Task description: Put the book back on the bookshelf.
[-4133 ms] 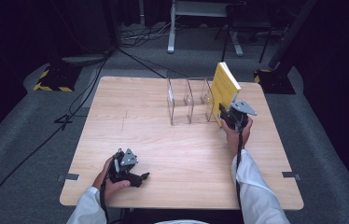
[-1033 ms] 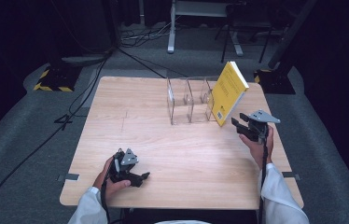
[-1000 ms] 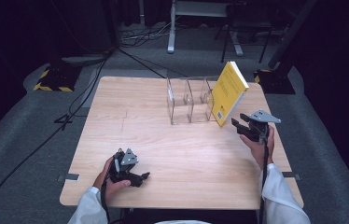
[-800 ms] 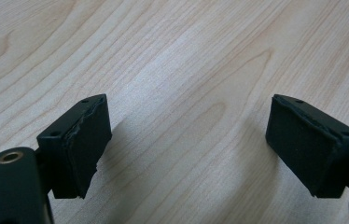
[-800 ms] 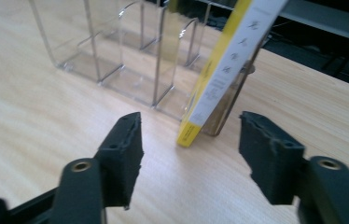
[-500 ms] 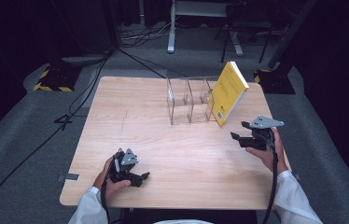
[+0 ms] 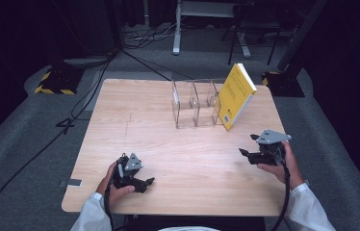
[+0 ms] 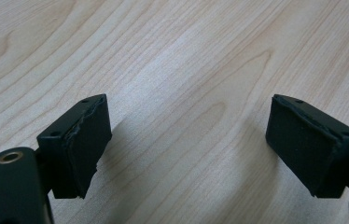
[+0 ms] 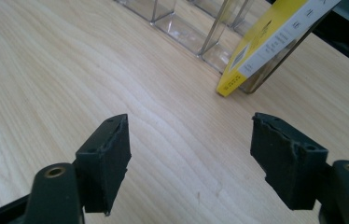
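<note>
Yellow book [image 7: 236, 96] leans tilted in the end slot of the clear divider rack [image 7: 195, 103] near the surface's far right corner, propped by the partition. Right tool [image 7: 252, 147]: jaws have just been opening, nothing between them, clear of the book. Left tool [image 7: 144, 183]: jaws apart, empty, idle near the front edge.

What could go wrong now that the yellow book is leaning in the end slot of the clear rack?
The yellow paperback book stands tilted in the end compartment of the clear plastic divider rack, so it may tip further or slide out towards the right edge of the wooden table. The right claw, whose jaws have just been opening with nothing between them, is apart from the book and could not catch it. The light rack might also shift under the lean.
</note>
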`<state>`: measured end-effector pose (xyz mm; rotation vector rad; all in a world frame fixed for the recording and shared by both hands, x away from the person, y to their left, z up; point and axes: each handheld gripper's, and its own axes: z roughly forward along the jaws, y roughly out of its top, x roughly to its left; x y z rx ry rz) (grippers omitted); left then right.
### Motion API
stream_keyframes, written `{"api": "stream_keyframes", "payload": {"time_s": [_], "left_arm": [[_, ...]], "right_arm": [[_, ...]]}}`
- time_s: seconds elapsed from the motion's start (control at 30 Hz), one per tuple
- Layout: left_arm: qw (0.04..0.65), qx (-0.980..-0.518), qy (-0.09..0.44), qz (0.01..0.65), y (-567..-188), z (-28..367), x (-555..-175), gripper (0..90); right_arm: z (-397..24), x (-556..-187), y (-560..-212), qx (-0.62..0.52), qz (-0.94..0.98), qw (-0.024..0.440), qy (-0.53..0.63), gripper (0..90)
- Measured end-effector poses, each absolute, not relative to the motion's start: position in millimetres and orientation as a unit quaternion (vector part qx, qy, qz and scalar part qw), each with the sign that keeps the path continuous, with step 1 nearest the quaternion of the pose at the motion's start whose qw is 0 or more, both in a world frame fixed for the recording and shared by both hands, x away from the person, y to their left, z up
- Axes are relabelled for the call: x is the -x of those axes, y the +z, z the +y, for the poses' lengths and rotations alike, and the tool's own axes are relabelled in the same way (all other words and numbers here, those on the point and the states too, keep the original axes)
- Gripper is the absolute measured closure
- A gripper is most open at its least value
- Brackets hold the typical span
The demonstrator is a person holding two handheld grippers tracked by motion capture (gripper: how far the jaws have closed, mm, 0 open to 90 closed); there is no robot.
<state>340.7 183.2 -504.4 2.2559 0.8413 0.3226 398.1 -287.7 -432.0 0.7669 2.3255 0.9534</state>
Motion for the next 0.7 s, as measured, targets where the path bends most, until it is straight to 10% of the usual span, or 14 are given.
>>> {"api": "stream_keyframes", "payload": {"time_s": [0.7], "left_arm": [[0.349,-0.87,0.125,0.326,-504.4,183.1,-340.6,14.6]], "right_arm": [[-314.9,-357.7,-454.6,-0.259,0.873,0.267,0.316,29.0]]}}
